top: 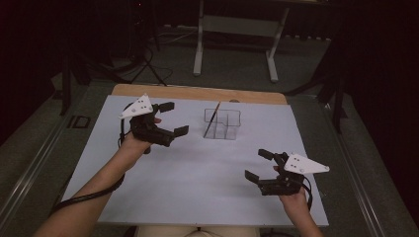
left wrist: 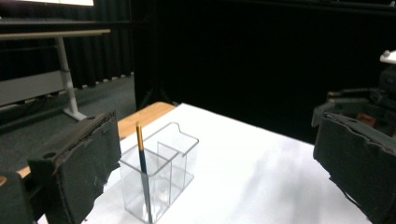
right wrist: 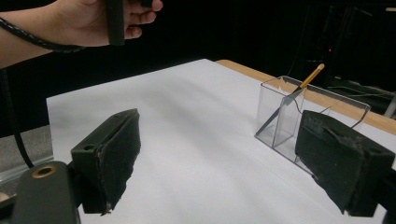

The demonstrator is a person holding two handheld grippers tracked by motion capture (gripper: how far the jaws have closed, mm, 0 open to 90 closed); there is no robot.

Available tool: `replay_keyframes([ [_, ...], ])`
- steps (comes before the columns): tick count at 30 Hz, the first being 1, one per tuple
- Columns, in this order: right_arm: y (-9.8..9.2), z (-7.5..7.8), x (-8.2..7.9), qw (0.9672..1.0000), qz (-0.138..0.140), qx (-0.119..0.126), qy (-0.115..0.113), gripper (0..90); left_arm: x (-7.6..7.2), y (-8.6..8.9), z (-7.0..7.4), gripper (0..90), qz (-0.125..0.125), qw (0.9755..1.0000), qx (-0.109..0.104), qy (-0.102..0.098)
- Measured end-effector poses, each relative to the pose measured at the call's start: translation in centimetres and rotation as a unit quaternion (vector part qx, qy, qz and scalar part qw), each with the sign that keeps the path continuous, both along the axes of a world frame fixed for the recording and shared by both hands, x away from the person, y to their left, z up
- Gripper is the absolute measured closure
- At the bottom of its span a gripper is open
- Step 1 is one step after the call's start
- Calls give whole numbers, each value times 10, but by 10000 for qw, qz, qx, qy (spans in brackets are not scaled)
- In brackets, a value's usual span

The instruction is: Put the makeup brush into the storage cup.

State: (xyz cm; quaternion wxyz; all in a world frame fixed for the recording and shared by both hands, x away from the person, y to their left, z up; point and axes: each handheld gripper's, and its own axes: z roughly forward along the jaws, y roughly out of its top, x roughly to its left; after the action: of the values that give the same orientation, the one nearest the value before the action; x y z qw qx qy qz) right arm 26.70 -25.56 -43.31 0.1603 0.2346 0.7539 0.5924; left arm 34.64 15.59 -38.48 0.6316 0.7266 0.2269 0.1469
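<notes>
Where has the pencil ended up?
In the high view the pencil stands tilted in the left compartment of the clear organiser, far middle of the white table, right of the left gripper.

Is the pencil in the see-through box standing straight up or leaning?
Leaning. The thin dark pencil with the orange top rests slanted in one compartment of the clear plastic organiser box, its top against the rim.

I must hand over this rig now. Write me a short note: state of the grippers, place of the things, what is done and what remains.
Left gripper: open, holds nothing, raised left of the clear organizer.
Right gripper: open, holds nothing, near the table's front right.
Things: the pencil leans tilted in the organizer's left compartment; the other compartments look empty.
Done: pencil is in the organizer.
Left: apparently nothing more to place on the table; confirm and withdraw.
</notes>
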Motion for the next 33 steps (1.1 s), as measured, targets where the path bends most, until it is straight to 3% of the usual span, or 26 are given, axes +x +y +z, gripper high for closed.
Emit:
replay_keyframes([
  [5, 0, -1, 1, 10000, 4, -19, 14, 142, -6, 4, -1, 17, -24, 10000, -27, 46],
  [15, 1, 0, 0, 10000, 4, -23, -8, 142, -24, 7, -6, 17, -105, 9999, -18, -97],
  [22, 2, -1, 0, 10000, 26, -23, 25, 141, -38, 14, -10, 17, -147, 9998, -101, -74],
  [33, 3, -1, 0, 10000, 31, -35, 4, 141, -57, 22, -28, 18, -178, 9997, 115, -153],
])
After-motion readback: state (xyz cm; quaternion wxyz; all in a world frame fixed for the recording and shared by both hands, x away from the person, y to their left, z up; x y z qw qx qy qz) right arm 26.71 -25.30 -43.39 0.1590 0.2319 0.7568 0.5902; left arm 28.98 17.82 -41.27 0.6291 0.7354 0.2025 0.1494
